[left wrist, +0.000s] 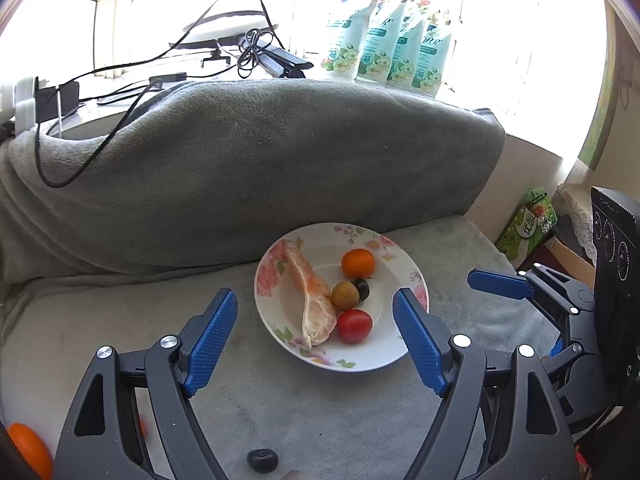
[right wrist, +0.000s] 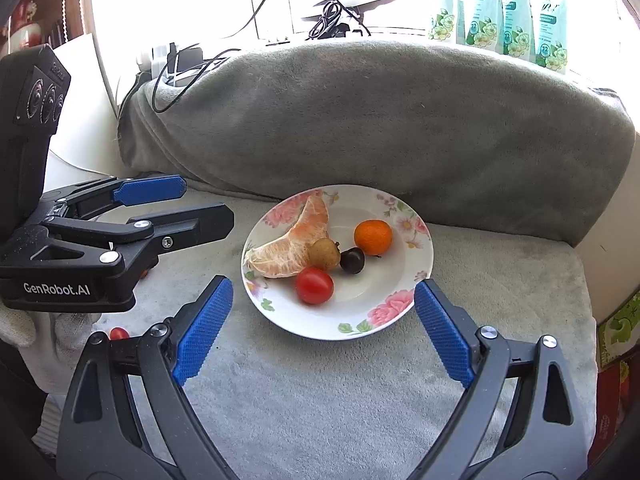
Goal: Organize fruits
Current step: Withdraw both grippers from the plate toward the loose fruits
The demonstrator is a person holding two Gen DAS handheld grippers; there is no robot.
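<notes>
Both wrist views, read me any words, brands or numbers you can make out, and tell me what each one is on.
"GenRobot.AI": on the black body of the left tongs, seen in the right wrist view.
"72": in a round badge on the floral pouches on the windowsill.
"优": a large white character on the green box; the character below it is unclear.
Pouch brand lettering and smaller print: too blurred to read.

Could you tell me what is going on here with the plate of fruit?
A person holds two tongs, the left tongs and right tongs, both open and empty, above a grey blanket. The floral plate holds a pomelo segment, small orange, cherry tomato, longan and dark grape. A loose grape lies off-plate.
</notes>
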